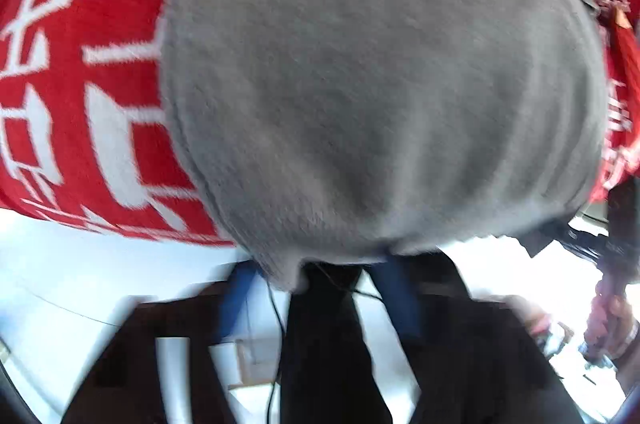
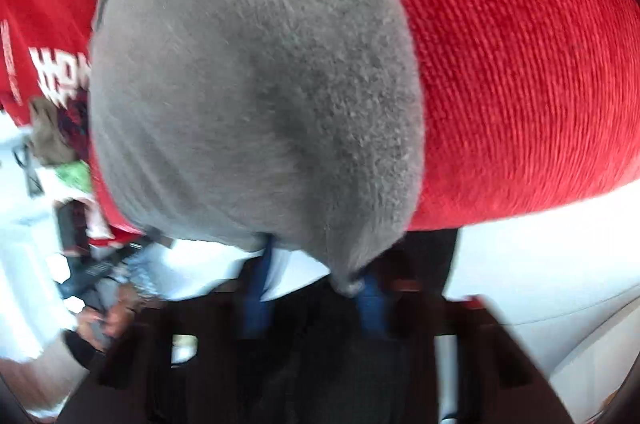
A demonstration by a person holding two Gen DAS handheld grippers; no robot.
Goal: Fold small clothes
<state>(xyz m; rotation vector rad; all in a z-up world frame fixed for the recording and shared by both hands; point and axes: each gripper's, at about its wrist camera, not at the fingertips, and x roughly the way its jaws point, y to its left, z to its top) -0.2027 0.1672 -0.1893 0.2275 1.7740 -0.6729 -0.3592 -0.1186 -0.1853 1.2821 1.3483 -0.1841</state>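
A small grey fleece garment [image 1: 380, 83] fills most of the left wrist view and hangs stretched over a red cloth with white lettering [image 1: 80, 83]. My left gripper [image 1: 320, 276] is shut on the garment's lower edge; its blue fingers [image 1: 236, 300] show just below the fabric. In the right wrist view the same grey garment [image 2: 256, 83] hangs in front of the red cloth [image 2: 520, 63]. My right gripper [image 2: 316, 280] is shut on a bunched corner of it, between its blue fingers [image 2: 372, 304]. Both views are motion-blurred.
The red cloth covers the surface behind the garment. A white surface [image 1: 60, 264] lies below it. A hand holding the other gripper shows at the right edge of the left view [image 1: 608, 316] and the lower left of the right view [image 2: 116, 316]. Clutter [image 2: 52, 127] lies at left.
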